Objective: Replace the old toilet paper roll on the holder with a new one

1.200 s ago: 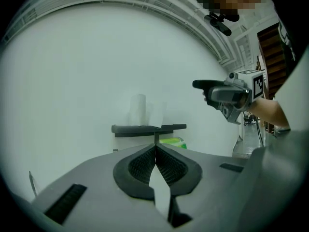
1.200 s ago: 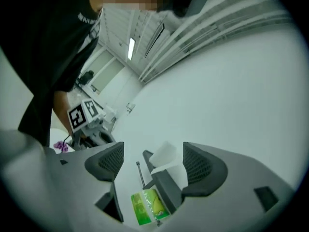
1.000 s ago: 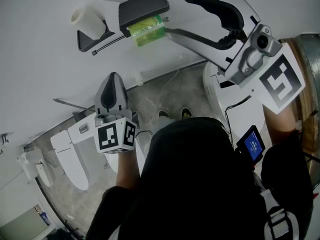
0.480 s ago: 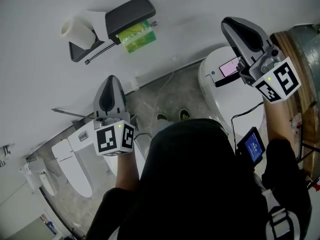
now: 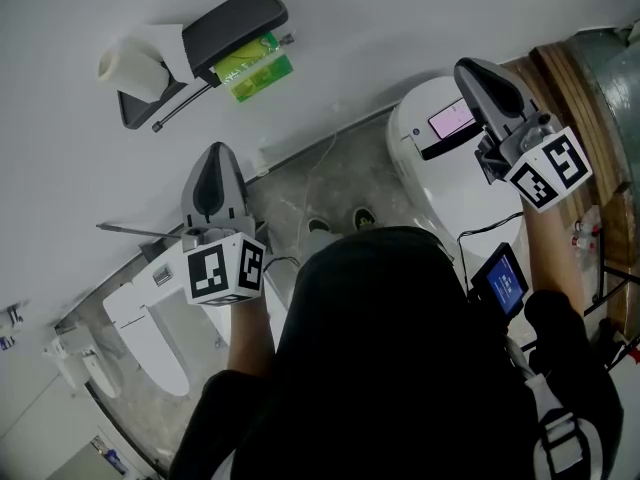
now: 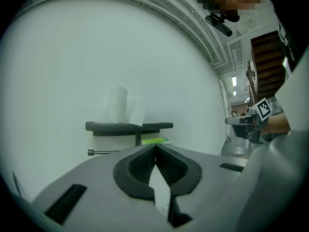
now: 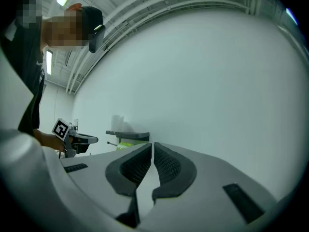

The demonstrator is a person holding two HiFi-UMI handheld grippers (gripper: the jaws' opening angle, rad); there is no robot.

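Observation:
The wall holder point(image 5: 235, 18) is a black shelf with a bare thin bar point(image 5: 185, 103) under it. A white toilet paper roll point(image 5: 130, 63) stands on the shelf, and a green packet point(image 5: 255, 65) sits just below it. My left gripper point(image 5: 213, 151) is shut and empty, pointing at the holder from a short way off. In the left gripper view the roll point(image 6: 117, 105) and shelf point(image 6: 128, 126) lie straight beyond the jaws point(image 6: 155, 147). My right gripper point(image 5: 470, 68) is shut on nothing, far right of the holder, over the toilet. From it the shelf point(image 7: 128, 135) looks small, to the left.
A white toilet point(image 5: 440, 188) with a lit pink screen point(image 5: 450, 120) is below the right gripper. A second white toilet point(image 5: 150, 318) stands at lower left on the marble floor point(image 5: 320, 183). A small blue screen point(image 5: 500, 280) hangs at the person's waist. Wooden and metal fittings point(image 5: 590, 78) line the right edge.
The right gripper was wide open beside the green packet; it has shut, empty, and swung right and down to the toilet. The left gripper has barely shifted.

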